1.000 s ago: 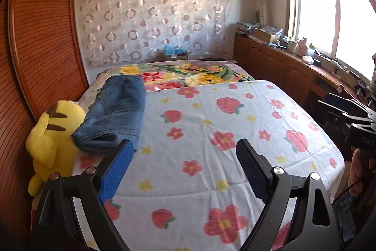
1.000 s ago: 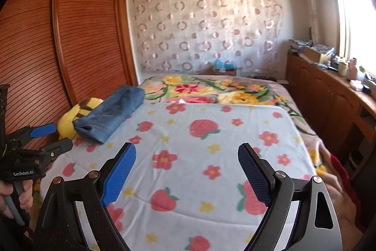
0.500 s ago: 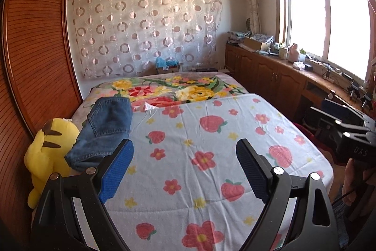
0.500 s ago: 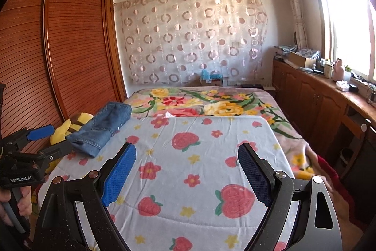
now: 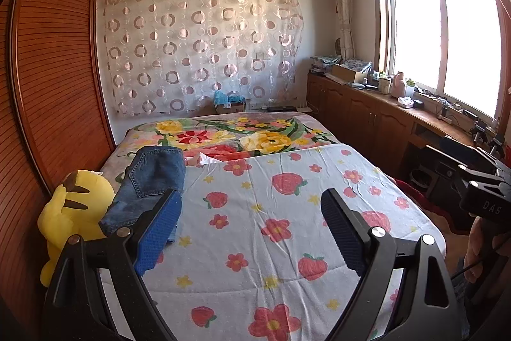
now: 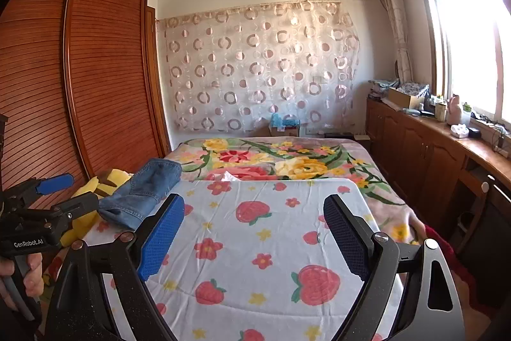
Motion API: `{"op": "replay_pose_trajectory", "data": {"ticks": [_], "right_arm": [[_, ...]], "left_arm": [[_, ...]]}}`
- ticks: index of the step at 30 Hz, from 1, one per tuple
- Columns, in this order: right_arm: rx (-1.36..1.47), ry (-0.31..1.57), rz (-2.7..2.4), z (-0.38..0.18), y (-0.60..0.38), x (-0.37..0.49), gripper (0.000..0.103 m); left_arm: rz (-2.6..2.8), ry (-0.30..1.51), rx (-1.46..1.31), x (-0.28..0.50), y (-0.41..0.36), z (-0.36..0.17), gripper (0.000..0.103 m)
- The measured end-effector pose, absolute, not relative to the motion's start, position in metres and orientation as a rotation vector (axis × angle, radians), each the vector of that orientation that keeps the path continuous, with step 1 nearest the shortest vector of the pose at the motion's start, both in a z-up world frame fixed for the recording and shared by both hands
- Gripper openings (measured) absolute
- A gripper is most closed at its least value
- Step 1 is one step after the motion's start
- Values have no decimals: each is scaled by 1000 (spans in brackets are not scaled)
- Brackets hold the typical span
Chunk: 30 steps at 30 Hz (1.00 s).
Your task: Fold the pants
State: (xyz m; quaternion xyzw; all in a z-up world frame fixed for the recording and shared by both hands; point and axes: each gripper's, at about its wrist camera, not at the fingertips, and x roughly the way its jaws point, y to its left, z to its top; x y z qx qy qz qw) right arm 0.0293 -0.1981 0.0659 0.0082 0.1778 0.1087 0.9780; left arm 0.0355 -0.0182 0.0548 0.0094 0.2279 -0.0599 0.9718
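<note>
Pants folded beside yellow plush, left gripper labelled "GenRobot.AI", both grippers wide apart, empty

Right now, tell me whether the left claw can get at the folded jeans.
Probably yes. The left claw is open and empty, and the folded jeans lie ahead of it on the bedspread, with nothing between. The yellow plush sits beside the jeans, toward the wardrobe, not across the approach.

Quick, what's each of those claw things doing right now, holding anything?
Left gripper: open, holding nothing.
Right gripper: open, holding nothing.
</note>
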Motion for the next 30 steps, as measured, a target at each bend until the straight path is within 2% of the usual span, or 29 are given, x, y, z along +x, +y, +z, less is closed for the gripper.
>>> {"op": "replay_pose_trajectory", "data": {"ticks": [30], "right_arm": [[15, 362, 216, 62, -199, 34, 90]], "left_arm": [[-118, 458, 14, 34, -13, 55, 89]]}}
